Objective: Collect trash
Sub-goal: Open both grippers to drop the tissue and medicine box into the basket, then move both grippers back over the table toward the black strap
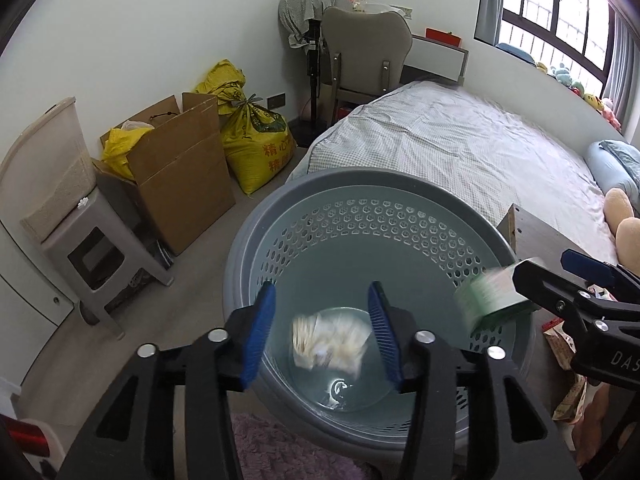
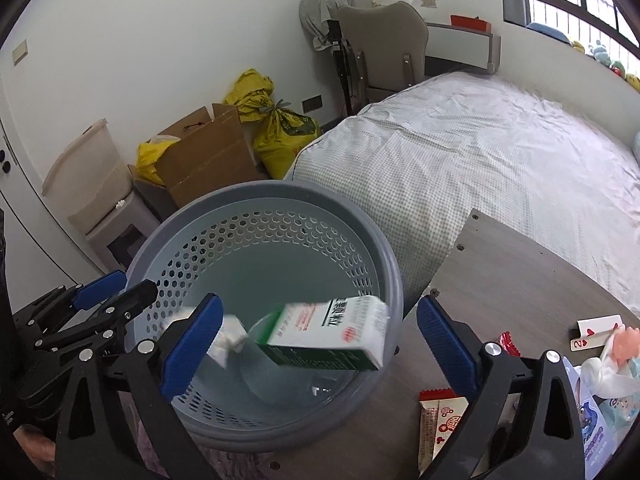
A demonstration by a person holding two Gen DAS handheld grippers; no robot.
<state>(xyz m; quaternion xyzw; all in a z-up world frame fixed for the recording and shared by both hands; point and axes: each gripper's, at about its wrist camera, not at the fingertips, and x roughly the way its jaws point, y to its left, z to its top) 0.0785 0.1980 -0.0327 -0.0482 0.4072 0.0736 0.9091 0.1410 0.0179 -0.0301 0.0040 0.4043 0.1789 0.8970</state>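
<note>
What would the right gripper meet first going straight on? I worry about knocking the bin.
Probably the green-and-white carton, loose between the open right gripper fingers; beyond it, the grey bin floor.

You had soft, even daylight in both views, coming from the window [image 1: 560,12] at upper right, which blew out to near white behind its dark bars. The white wall [image 1: 160,40] read bright and flat; shadows were faint. The fisheye bent the room strongly, curving the bed [image 1: 460,144] and wall, and black vignette filled the corners. A small glare spot sat on the floor of the basket [image 1: 340,390]. Motion blur smeared the crumpled paper [image 1: 328,340] and the green-and-white box [image 1: 492,296]; in the right wrist view the box's lettering stayed partly legible. Static furniture was sharp.
</note>
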